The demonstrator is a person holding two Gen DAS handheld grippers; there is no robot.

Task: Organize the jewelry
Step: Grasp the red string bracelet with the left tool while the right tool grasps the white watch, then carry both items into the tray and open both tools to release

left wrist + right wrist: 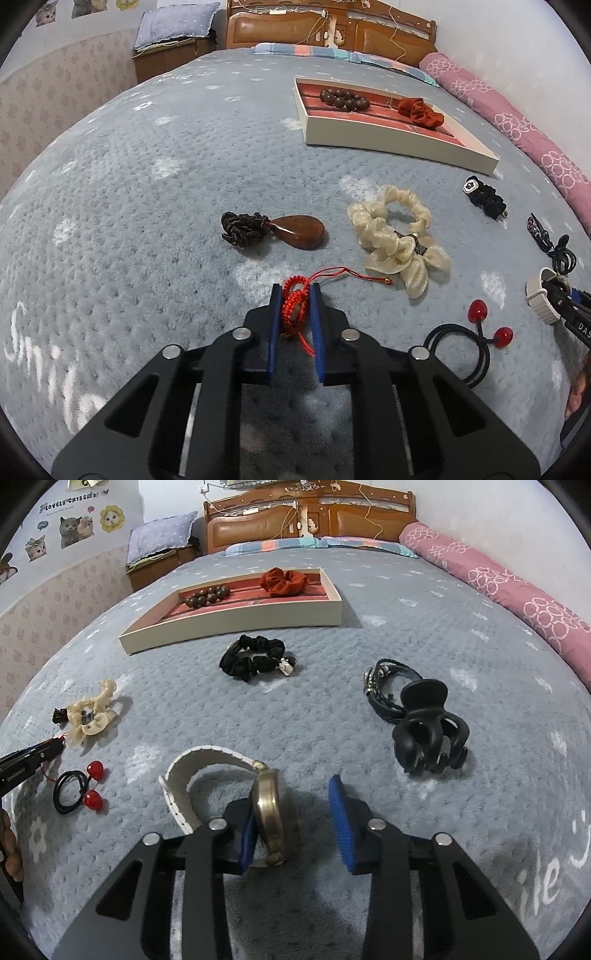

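The left hand-held gripper [297, 301] is clenched on the red braided cord bracelet [293, 308], low over the grey bedspread [147, 221], its tail and small gold bead trailing off to the right; over on the other side, the right hand-held gripper [297, 812] is spread wide around the watch [271, 819], whose gold case leans against the left pad while the right pad stands well apart from it, so nothing is gripped there yet; I read this as the pick-up step, both items bound for the cream tray [236, 622] up the bed; next the right jaws need to close squarely on that upright case without tipping it, its white strap [195, 771] looping away to the left, and the left needs a lift and a carry to the tray; the count now: in the tray, one brown bead bracelet [207, 595] and one rust scrunchie [282, 581]; loose on the bed, one cream scrunchie [400, 236], one black scrunchie [255, 657], one teardrop pendant [295, 230] on a dark cord, one black hair tie with two red beads [79, 784], one black claw clip [428, 731], one dark braided leather bracelet [384, 686].
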